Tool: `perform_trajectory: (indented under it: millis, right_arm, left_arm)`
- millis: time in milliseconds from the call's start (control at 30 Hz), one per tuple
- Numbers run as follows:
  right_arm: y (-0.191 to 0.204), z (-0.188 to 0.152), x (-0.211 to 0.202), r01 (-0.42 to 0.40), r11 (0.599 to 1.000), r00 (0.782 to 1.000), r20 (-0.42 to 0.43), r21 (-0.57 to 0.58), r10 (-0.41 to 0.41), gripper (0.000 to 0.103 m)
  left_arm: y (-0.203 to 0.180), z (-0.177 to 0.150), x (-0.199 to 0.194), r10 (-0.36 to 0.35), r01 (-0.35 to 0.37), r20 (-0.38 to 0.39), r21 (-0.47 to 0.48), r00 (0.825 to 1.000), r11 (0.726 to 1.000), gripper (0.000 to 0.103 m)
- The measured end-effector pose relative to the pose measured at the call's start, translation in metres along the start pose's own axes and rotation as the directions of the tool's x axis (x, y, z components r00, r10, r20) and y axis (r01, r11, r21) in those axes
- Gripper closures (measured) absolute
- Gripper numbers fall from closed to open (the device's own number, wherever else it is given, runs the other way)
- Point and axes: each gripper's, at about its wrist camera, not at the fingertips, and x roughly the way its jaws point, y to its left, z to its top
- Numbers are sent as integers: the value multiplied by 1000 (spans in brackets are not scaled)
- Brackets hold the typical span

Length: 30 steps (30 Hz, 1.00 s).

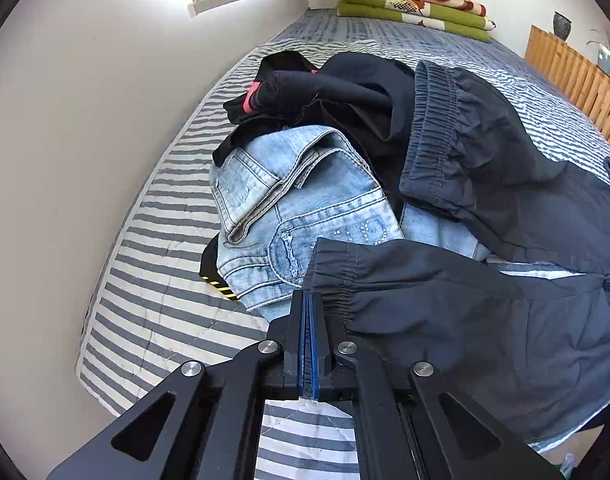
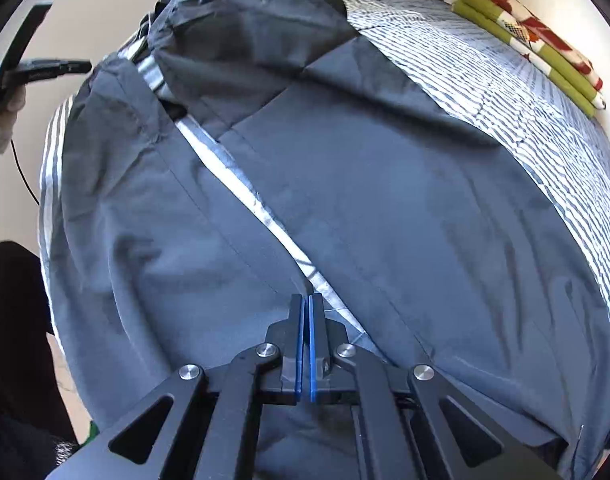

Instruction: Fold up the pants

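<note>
Dark grey pants (image 2: 385,220) lie spread on the striped bed (image 2: 505,92), the two legs parted by a narrow strip of bedding. My right gripper (image 2: 307,300) points down at the inner edge of one leg and is shut, with a thin fold of that edge pinched at its tips. In the left wrist view the pants (image 1: 485,320) fill the lower right. My left gripper (image 1: 308,298) is shut at their gathered elastic hem (image 1: 337,280), the hem's edge caught between its pads. A hand holds the left gripper (image 2: 45,70) at the far left of the right wrist view.
Beyond the hem lies a heap of light blue jeans (image 1: 305,200) and black garments (image 1: 329,92). A folded green and red blanket (image 1: 413,4) sits at the bed's far end. A white wall (image 1: 85,120) runs along the left, wooden slats (image 1: 577,76) along the right. A person's dark-clothed leg (image 2: 13,320) stands by the bed.
</note>
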Motion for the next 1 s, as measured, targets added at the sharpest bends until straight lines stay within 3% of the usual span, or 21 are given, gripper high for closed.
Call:
perform_trajectory:
  millis: [67, 133, 167, 233, 300, 467, 500, 700, 900, 1000]
  right_arm:
    - [-1, -1, 0, 8, 1000, 1000, -1, -6, -8, 101]
    - [0, -1, 1, 13, 1000, 1000, -7, -10, -13, 101]
    - [1, 1, 2, 15, 1000, 1000, -7, -10, -15, 101]
    - [2, 1, 2, 17, 1000, 1000, -5, -12, -17, 101]
    - [8, -2, -2, 21, 1000, 1000, -3, -9, -21, 101]
    - [1, -3, -5, 23, 1000, 1000, 8, 5, -23, 101]
    - [0, -3, -8, 18, 1000, 1000, 12, 12, -18, 101]
    - [-2, -5, -21, -27, 999, 999, 40, 46, 25, 101]
    - [-4, 6, -12, 11, 1000, 999, 32, 15, -11, 100]
    - [-12, 13, 0, 7, 1000, 1000, 5, 31, -8, 92]
  left_arm:
    - [1, 1, 2, -21, 21, -7, -12, 1000, 1000, 96]
    - [3, 1, 10, -35, 34, -35, -28, 999, 999, 56]
    - [2, 0, 13, -36, 35, -28, -25, 999, 999, 53]
    - [-4, -2, 18, 0, 1, -26, 10, 1000, 1000, 57]
    - [-8, -4, 21, -8, 8, -30, 10, 1000, 1000, 70]
    - [-14, -9, 15, 31, -30, -17, 38, 999, 999, 80]
    - [-11, -10, 11, 39, -39, -15, 31, 999, 999, 97]
    - [8, -12, -14, 12, -12, -4, -19, 1000, 1000, 98]
    - [22, 11, -20, -51, 50, -13, -106, 999, 993, 99]
    - [25, 25, -15, -48, 45, -24, -121, 999, 992, 100]
